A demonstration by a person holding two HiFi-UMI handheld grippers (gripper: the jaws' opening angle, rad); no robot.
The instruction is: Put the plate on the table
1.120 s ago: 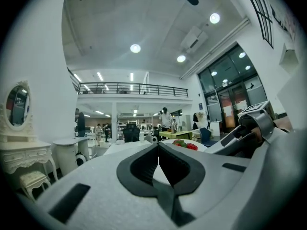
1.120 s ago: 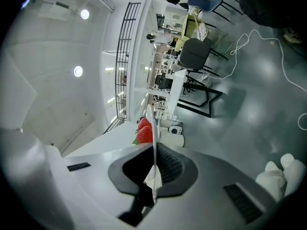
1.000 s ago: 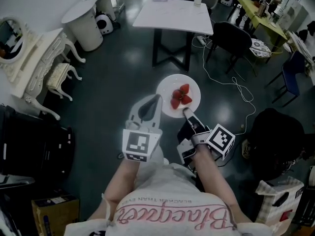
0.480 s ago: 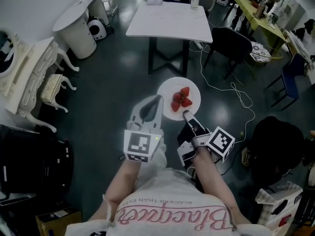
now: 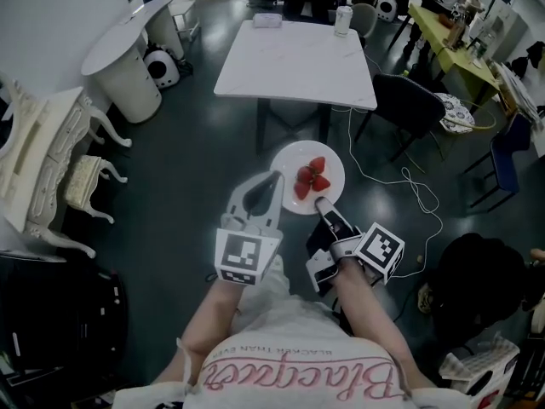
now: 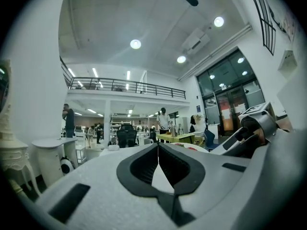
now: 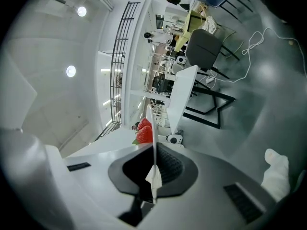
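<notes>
White table (image 5: pixel 294 62) ahead of me, white plate (image 5: pixel 286 164) up over the dark floor (image 5: pixel 187 169), its near edge pinched tight in my right gripper (image 5: pixel 322 204), my left gripper (image 5: pixel 274 178) pressed together, empty, just beside it, red strawberries (image 5: pixel 312 177) on the plate.

White table (image 5: pixel 298 62) bearing a can (image 5: pixel 343 20) and a small box (image 5: pixel 266 20)
</notes>
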